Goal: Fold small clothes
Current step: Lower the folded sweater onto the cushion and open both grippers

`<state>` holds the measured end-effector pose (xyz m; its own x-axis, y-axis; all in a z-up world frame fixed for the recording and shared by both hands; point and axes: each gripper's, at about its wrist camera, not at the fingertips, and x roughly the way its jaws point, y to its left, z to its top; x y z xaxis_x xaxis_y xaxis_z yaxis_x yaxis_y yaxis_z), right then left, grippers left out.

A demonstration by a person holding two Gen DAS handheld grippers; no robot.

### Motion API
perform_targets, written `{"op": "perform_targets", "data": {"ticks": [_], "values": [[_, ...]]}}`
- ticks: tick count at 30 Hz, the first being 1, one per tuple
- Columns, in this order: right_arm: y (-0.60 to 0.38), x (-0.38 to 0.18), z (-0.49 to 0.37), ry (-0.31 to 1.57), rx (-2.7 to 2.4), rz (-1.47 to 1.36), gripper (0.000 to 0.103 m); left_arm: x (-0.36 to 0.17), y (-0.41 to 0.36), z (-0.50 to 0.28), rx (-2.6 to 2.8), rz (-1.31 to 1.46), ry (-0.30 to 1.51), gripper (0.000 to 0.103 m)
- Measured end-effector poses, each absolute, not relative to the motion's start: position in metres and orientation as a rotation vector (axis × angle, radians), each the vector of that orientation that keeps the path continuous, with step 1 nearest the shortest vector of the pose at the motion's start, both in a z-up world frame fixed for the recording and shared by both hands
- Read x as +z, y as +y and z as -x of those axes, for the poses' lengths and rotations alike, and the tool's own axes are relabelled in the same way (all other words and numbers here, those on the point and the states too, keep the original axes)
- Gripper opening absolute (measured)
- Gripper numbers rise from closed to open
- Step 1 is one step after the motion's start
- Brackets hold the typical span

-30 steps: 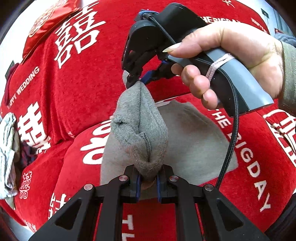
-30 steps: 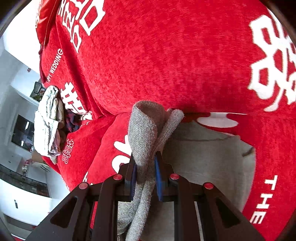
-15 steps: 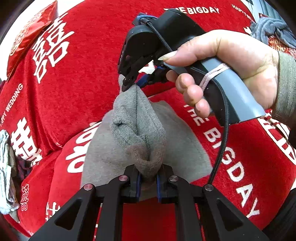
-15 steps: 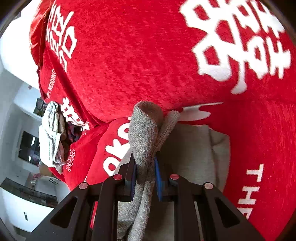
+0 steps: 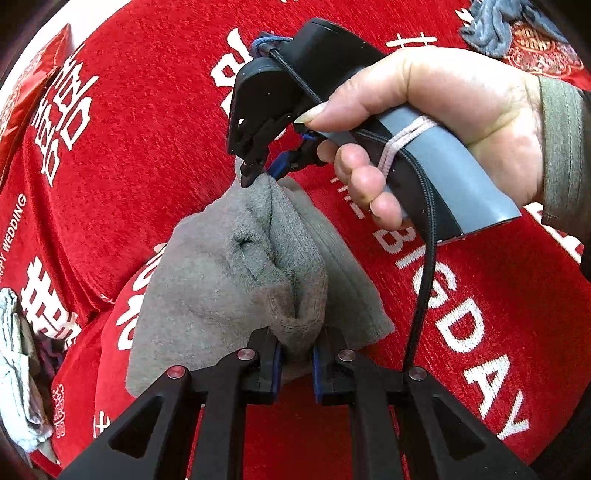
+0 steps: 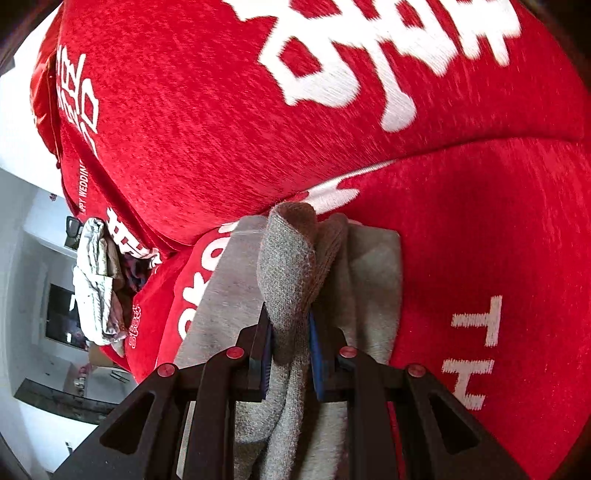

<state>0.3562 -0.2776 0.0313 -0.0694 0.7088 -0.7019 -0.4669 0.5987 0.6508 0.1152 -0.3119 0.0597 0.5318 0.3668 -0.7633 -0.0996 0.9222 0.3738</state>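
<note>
Grey sock stretched between 2 grippers above a red sofa cover printed with white characters and lettering. Left gripper clamped on one bunched end of the sock, knit bulging up between the pads. Right gripper pinched tight on the opposite end, gripped by a hand with a grey-green sleeve at the wrist; a black cable trailing down from its handle. Seen from the right wrist camera: right gripper closed on a doubled fold of the sock, with loose grey fabric hanging past the pads on both sides. Lower layer of the sock lying flat on the seat of the cover, close to the crease where seat meets backrest. Pale crumpled garment at the left edge of the sofa, well apart from the sock. Blue-grey cloth far off at the upper right of the backrest.
</note>
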Motion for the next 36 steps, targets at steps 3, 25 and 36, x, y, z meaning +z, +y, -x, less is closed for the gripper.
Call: {"op": "perform_targets", "data": {"ticks": [3, 25, 36], "values": [[-0.281, 0.023, -0.360, 1.343, 0.969, -0.253, 0.021, 0.057, -0.314, -0.117, 0.279, -0.307, 0.984, 0.014], [-0.273, 0.036, -0.297, 1.345, 1.031, -0.226, 0.051, 0.101, -0.154, -0.100, 0.331, 0.178, 0.901, 0.087], [-0.323, 0.081, -0.265, 1.172, 1.018, -0.236, 0.055, 0.083, -0.132, -0.076, 0.301, 0.309, 0.914, 0.088]]}}
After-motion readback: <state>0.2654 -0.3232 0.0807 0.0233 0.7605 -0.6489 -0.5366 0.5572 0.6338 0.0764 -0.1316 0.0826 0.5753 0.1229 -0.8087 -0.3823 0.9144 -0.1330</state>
